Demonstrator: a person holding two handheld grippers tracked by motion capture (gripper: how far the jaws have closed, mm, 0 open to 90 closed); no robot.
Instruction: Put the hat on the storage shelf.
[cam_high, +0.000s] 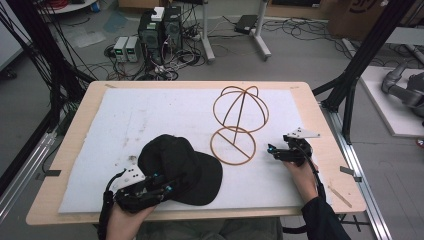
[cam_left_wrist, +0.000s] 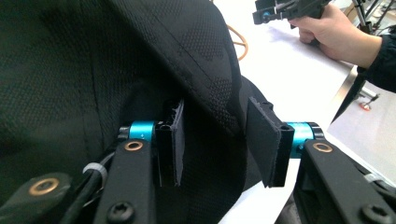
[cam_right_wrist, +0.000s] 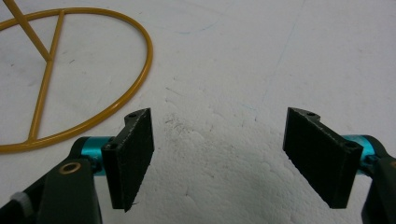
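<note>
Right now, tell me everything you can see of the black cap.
The black cap is a baseball style in woven fabric with stitched seams, lying on the white mat near the table's front edge, crown toward the left, brim toward the right. The wire hat stand sits just right of it. The left tool has its two pads either side of a fold of the cap's edge, not yet closed. The right tool is apart from it.

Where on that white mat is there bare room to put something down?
The widest bare patch is the mat's far left, behind the cap and left of the wire stand. A smaller strip lies along the near edge between cap and right tool. The middle is crowded: cap, stand and left tool sit close.
</note>
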